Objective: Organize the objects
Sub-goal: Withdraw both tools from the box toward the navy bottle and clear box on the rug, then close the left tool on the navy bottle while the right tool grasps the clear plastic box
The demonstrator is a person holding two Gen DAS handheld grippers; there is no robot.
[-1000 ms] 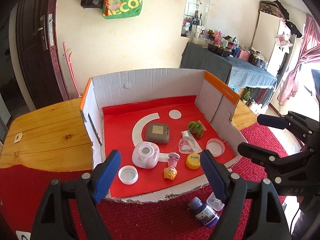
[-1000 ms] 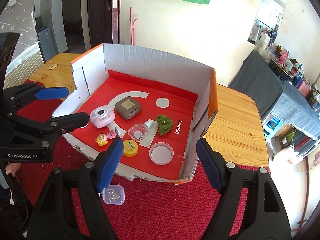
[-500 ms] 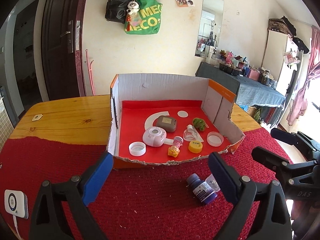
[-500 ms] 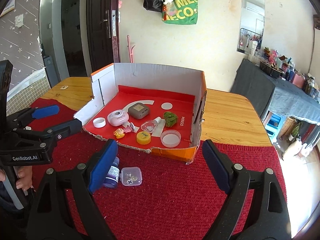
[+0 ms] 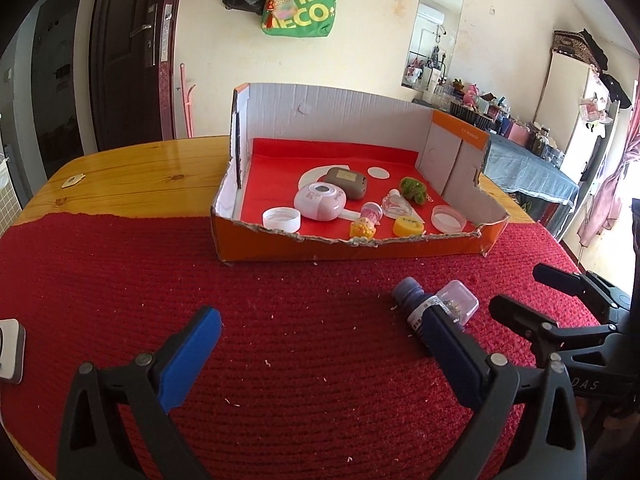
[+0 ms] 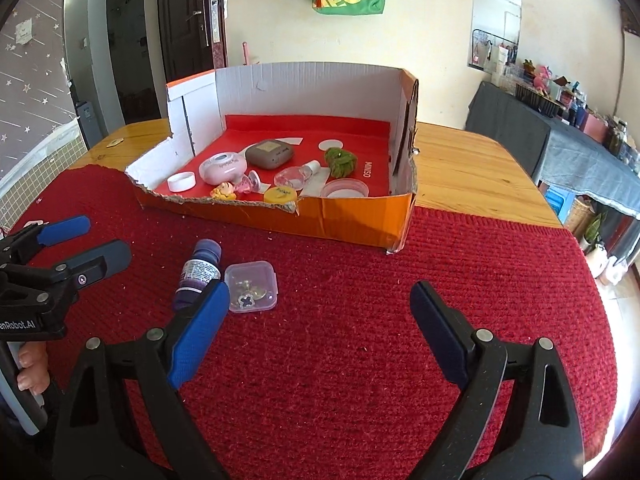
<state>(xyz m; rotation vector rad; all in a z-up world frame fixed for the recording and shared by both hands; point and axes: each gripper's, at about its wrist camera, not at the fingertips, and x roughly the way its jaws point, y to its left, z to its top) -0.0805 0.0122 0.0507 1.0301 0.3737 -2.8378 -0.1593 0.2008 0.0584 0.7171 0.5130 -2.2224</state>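
Observation:
An orange cardboard box (image 5: 360, 247) (image 6: 352, 216) with a red floor stands on the red mat (image 5: 280, 320). It holds a pink round device (image 5: 319, 202), a grey case (image 5: 345, 182), a green fuzzy toy (image 5: 414, 189), a yellow cap (image 5: 407, 227), white lids and a small figurine. In front of it lie a purple bottle (image 5: 412, 306) (image 6: 199, 270) on its side and a small clear case (image 5: 459, 302) (image 6: 251, 286). My left gripper (image 5: 320, 320) (image 6: 92, 240) hangs low over the mat, jaws opening, with nothing between them. My right gripper (image 6: 320, 292) (image 5: 514, 286) is likewise opening and empty.
The mat covers the near part of a wooden table (image 5: 140, 168). A white pad (image 5: 8, 350) lies at the mat's left edge, and a small tag (image 5: 73, 180) sits on the wood. A person's fingers (image 6: 30, 372) hold the left gripper's handle.
Both grippers have drawn back from above the box and sunk toward the mat. Their jaws have spread wider. The bottle and clear case now lie just ahead of them.

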